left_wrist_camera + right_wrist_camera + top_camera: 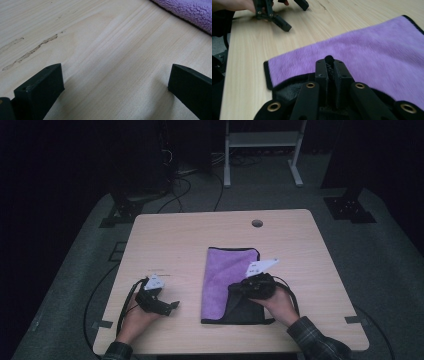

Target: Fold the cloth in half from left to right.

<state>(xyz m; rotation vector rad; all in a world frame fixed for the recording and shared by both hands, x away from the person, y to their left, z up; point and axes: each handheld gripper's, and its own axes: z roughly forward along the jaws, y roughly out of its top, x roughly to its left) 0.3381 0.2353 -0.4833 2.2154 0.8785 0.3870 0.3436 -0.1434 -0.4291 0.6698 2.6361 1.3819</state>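
A purple towel (222, 267) with a black underside lies on the wooden table (170, 235), right of centre. My right gripper (235, 290) is shut on the towel's near edge, and a fold of dark fabric shows pinched between its jaws (330, 65). The lifted part turns the black backing (240, 309) up at the towel's near end. The purple pile (367, 47) spreads ahead of the jaws. My left gripper (169, 306) rests on the table left of the towel, open, with bare wood between its fingers (115, 77). The towel's edge (190, 11) lies beyond it.
A round cable hole (257, 223) sits near the table's far edge. A white metal frame (262, 140) and cables (185, 185) stand on the floor behind the table. The left gripper (295, 16) and its hand appear far off in the right gripper view.
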